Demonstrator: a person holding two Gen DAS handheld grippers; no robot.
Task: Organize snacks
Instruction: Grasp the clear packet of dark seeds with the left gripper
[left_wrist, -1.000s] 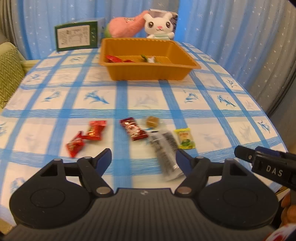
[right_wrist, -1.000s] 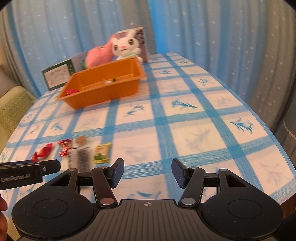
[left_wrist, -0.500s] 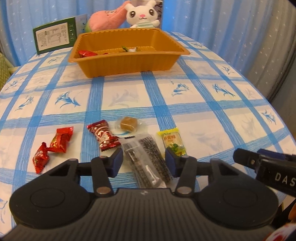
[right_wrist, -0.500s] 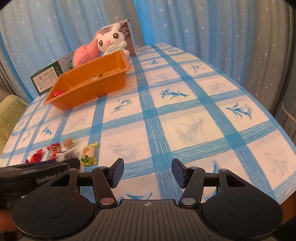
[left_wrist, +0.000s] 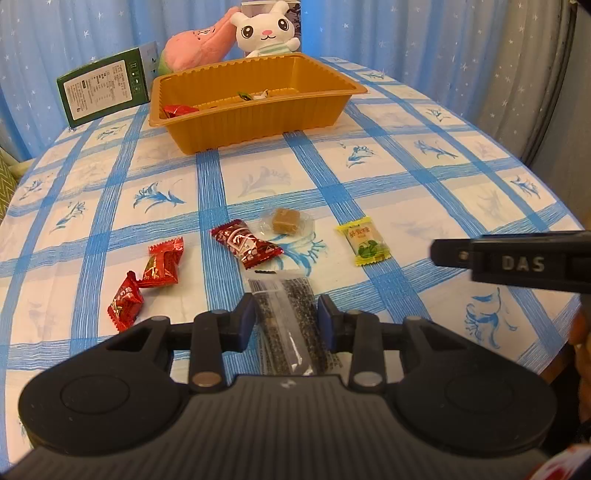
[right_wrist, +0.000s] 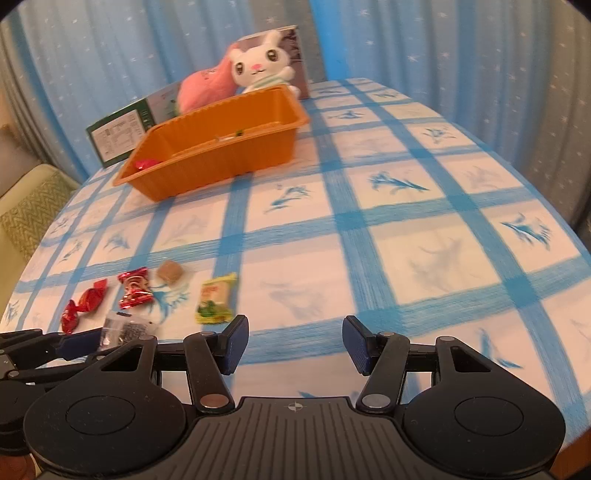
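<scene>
A clear packet of dark sesame bars (left_wrist: 284, 314) lies on the checked tablecloth between the fingers of my left gripper (left_wrist: 286, 317). Its jaws are closing and the pads stand right at the packet's two long edges. Ahead lie two red candies (left_wrist: 162, 262), a dark red packet (left_wrist: 245, 247), a brown sweet in clear wrap (left_wrist: 286, 221) and a yellow-green packet (left_wrist: 364, 242). The orange tray (left_wrist: 258, 122) stands farther back with a few sweets inside. My right gripper (right_wrist: 293, 343) hangs open over bare cloth, right of the yellow-green packet (right_wrist: 216, 301).
Behind the tray stand a green box (left_wrist: 103, 88), a white plush rabbit (left_wrist: 264, 31) and a pink plush (left_wrist: 195, 46). Blue curtains close off the back. The table's rounded edge (left_wrist: 554, 206) runs along the right. A green cushioned seat (right_wrist: 29, 210) sits at the left.
My left gripper came down and forward over the sesame packet and its jaws narrowed around it. The right gripper shifted a little, so the snacks sit nearer in its view.
</scene>
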